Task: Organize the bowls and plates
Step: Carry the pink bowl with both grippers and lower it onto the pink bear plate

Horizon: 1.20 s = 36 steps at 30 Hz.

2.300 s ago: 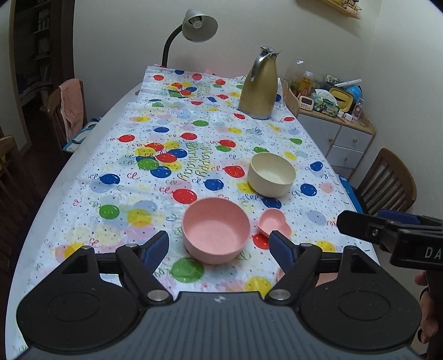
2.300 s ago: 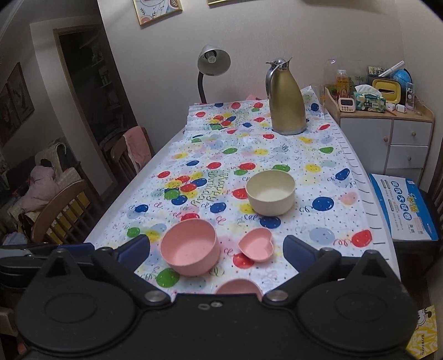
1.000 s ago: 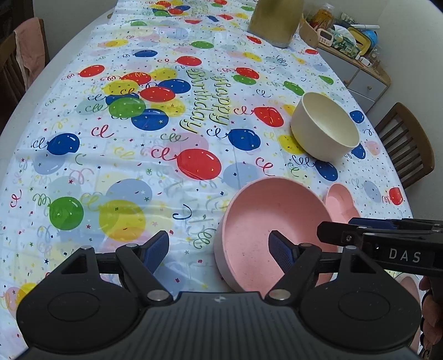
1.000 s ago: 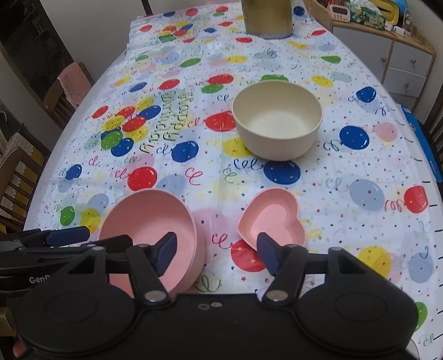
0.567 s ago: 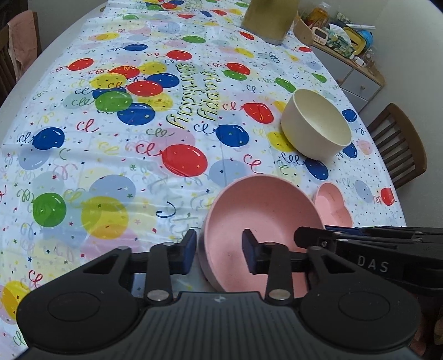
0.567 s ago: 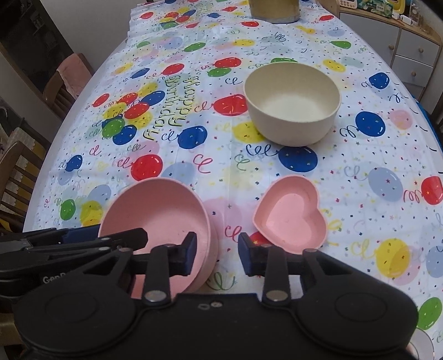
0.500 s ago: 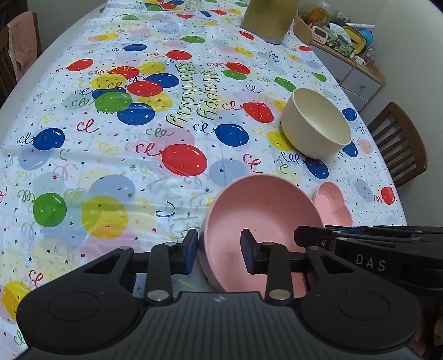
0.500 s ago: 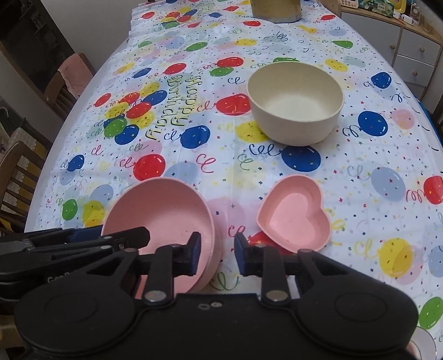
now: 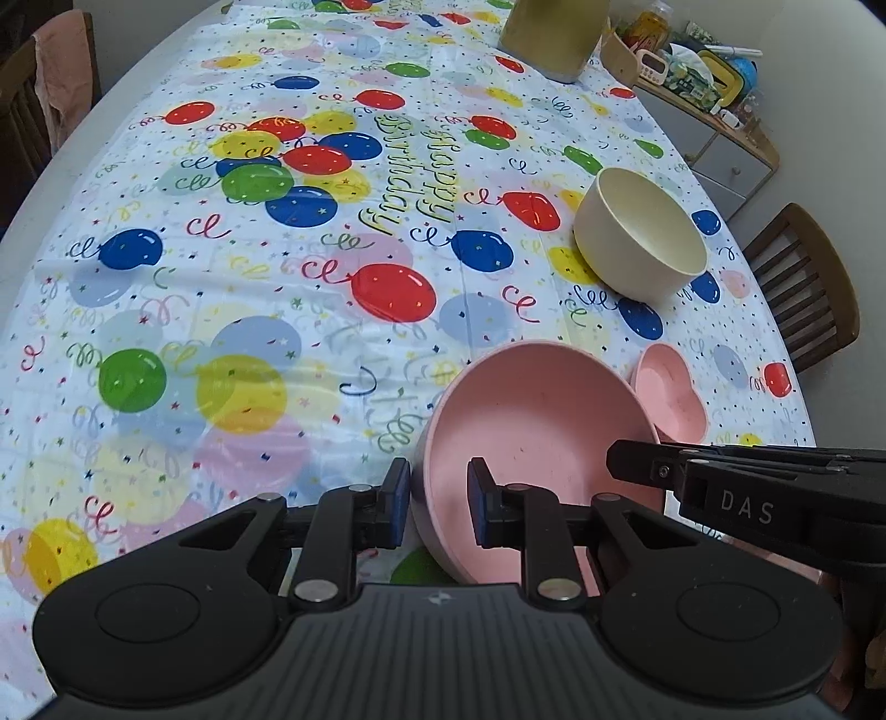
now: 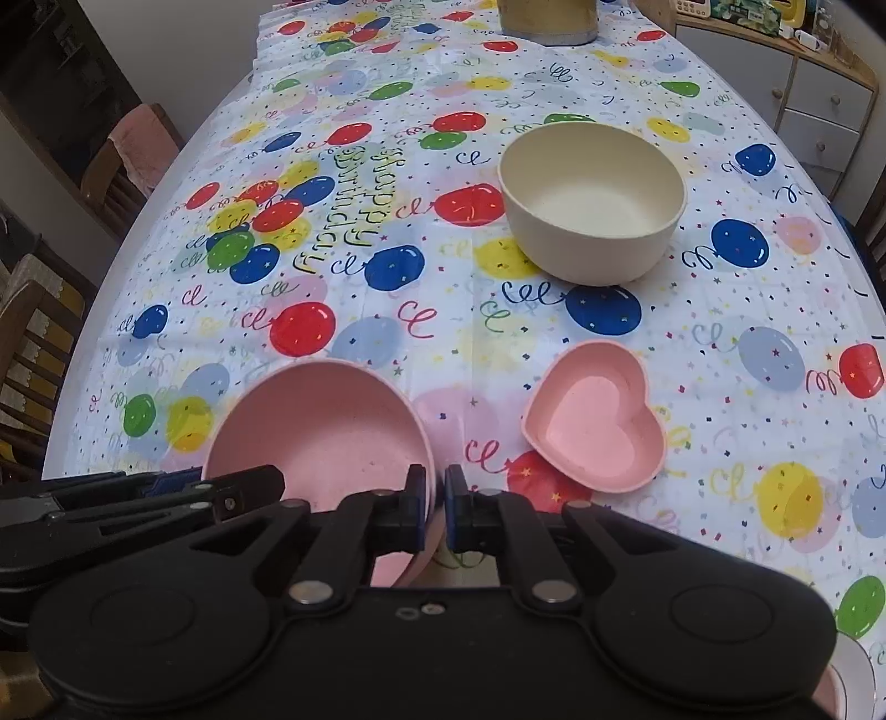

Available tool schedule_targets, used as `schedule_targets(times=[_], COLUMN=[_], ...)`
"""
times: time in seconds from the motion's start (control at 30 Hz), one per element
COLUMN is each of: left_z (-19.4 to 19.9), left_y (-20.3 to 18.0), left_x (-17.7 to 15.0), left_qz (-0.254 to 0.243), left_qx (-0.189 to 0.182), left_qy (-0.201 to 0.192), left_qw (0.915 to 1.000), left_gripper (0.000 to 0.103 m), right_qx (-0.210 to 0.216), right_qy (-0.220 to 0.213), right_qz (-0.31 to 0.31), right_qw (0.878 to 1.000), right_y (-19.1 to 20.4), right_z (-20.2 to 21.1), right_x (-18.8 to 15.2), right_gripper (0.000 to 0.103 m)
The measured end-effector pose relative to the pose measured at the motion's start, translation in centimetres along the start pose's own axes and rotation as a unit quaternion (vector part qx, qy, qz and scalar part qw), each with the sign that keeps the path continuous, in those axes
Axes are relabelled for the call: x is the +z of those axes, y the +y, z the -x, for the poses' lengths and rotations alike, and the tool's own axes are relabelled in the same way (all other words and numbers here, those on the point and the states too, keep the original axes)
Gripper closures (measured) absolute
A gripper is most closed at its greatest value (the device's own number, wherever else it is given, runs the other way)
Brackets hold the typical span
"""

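Observation:
A round pink bowl [image 9: 531, 421] sits at the table's near edge; it also shows in the right wrist view [image 10: 315, 432]. My left gripper [image 9: 437, 501] is shut on its left rim, one finger outside, one inside. My right gripper [image 10: 436, 501] is shut on its right rim. The bowl looks slightly tilted. A pink heart-shaped dish [image 10: 595, 426] lies just right of the bowl and also shows in the left wrist view [image 9: 667, 396]. A cream bowl [image 10: 592, 199] stands farther back; it shows in the left wrist view too [image 9: 637, 243].
A balloon-print tablecloth [image 9: 249, 266] covers the table. A gold jug [image 9: 548, 33] stands at the far end. A cabinet with clutter [image 9: 703, 111] and a wooden chair [image 9: 803, 288] are on the right. Chairs [image 10: 33, 332] stand on the left. A pale plate edge [image 10: 855, 687] shows at lower right.
Both grippers came down toward the pink bowl and closed from wide open onto its opposite rims. The bowl has shifted and tilted slightly.

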State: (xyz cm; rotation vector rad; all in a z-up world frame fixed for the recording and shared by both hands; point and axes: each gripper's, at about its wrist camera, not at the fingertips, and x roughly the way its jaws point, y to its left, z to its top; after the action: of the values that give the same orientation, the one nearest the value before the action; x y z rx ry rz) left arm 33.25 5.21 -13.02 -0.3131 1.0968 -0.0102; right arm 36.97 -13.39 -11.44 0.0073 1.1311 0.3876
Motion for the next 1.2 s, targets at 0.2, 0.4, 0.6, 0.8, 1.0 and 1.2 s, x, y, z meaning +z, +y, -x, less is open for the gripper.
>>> schedule_targets(times=[0.2, 0.4, 0.6, 0.8, 1.0, 1.2], left_z=[2.2, 4.4, 6.3, 7.7, 8.7, 9.3], left_y=[0.5, 0.7, 0.9, 0.7, 0.3, 0.1], left_x=[-1.6, -3.8, -6.7, -9.8, -12.4, -14.3], left_qz=[0.008, 0.019, 0.034, 0.05, 0.062, 0.073], left_qx=[0.008, 0.022, 0.033, 0.045, 0.059, 0.065], left_qy=[0.0, 0.0, 0.002, 0.005, 0.009, 0.017], left_qw=[0.9999, 0.9996, 0.9989, 0.9977, 0.9963, 0.9951], left_gripper=[0.082, 0.082, 0.082, 0.082, 0.082, 0.082], right_qx=[0.011, 0.024, 0.037, 0.044, 0.052, 0.064], right_qy=[0.007, 0.015, 0.028, 0.039, 0.054, 0.068], right_qz=[0.006, 0.019, 0.034, 0.056, 0.072, 0.078], right_qw=[1.0, 0.999, 0.998, 0.997, 0.995, 0.993], right_y=[0.9, 2.1, 3.0, 3.7, 4.1, 4.0], right_z=[1.2, 2.6, 4.0, 5.2, 5.9, 6.3], right_x=[-1.1, -2.8, -5.2, -7.7, -10.2, -12.2], right_gripper=[0.098, 0.097, 0.097, 0.097, 0.097, 0.097])
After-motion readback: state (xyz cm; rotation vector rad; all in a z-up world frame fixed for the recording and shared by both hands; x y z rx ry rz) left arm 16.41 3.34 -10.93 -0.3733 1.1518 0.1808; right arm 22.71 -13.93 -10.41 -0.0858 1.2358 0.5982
